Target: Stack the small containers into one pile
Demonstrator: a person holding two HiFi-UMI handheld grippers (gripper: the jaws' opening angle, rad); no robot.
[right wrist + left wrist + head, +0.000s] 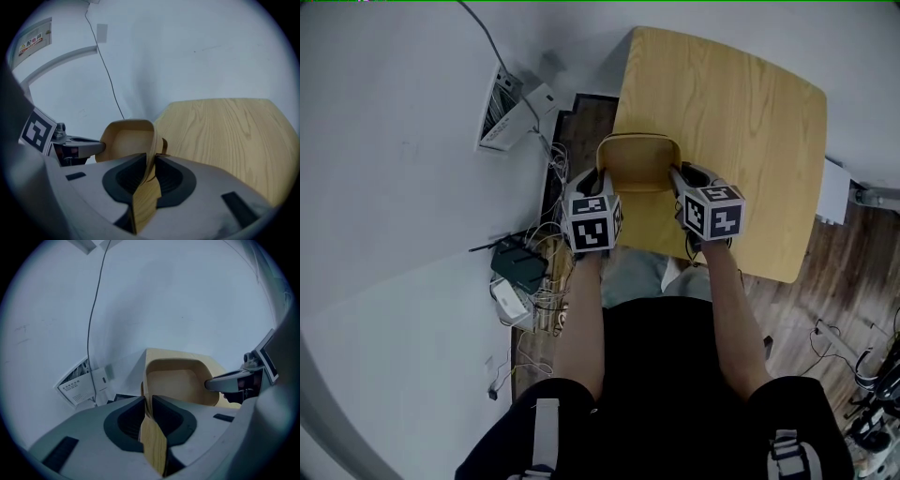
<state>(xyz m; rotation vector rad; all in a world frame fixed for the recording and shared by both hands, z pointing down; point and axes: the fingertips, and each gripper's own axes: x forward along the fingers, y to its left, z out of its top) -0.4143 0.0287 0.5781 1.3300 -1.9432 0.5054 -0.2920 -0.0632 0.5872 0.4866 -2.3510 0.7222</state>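
A light wooden container (639,173) with rounded corners hangs over the near left corner of the wooden table (741,122), held between both grippers. My left gripper (598,178) is shut on its left wall, which stands edge-on between the jaws in the left gripper view, container (176,380), left gripper (149,411). My right gripper (680,176) is shut on the right wall, seen in the right gripper view as container (126,138) and right gripper (151,171). Each gripper view shows the other gripper across the container. Whether another container is nested inside I cannot tell.
The table (225,131) stretches away to the right. On the floor to the left lie a black router (520,265), a tangle of cables (546,300) and a white box (511,108) against the pale wall. Wood flooring shows at the right.
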